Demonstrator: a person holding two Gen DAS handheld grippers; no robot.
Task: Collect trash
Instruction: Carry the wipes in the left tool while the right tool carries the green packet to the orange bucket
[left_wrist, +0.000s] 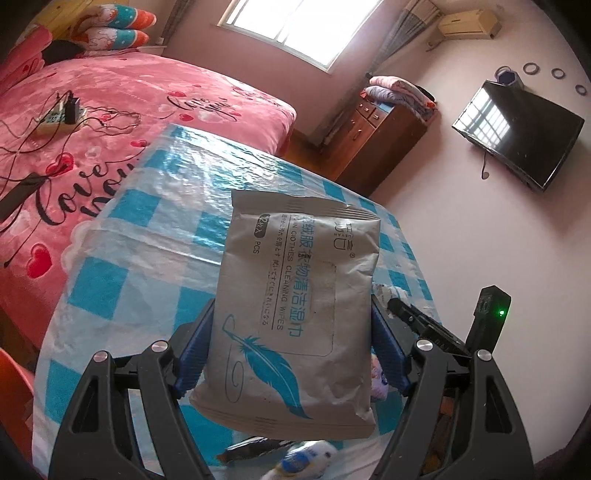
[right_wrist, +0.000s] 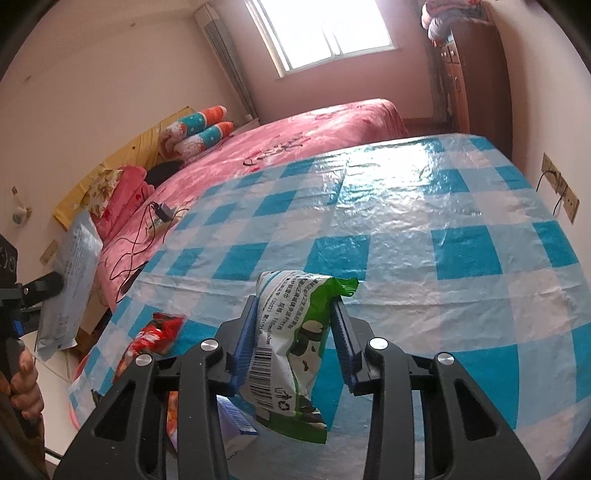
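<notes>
Black left gripper (left_wrist: 291, 332), angled downward, clamps a grey wipes packet (left_wrist: 295, 295); right gripper (right_wrist: 293, 343), likewise tilted, pinches a green-white wrapper (right_wrist: 291, 350) at twelve o'clock.

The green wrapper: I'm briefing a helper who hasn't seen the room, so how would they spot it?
Find the table with the blue-and-white checked cloth beside the pink bed. At its near edge, the right gripper clamps the green wrapper. Only it has a barcode; the red packet beside it doesn't.
</notes>
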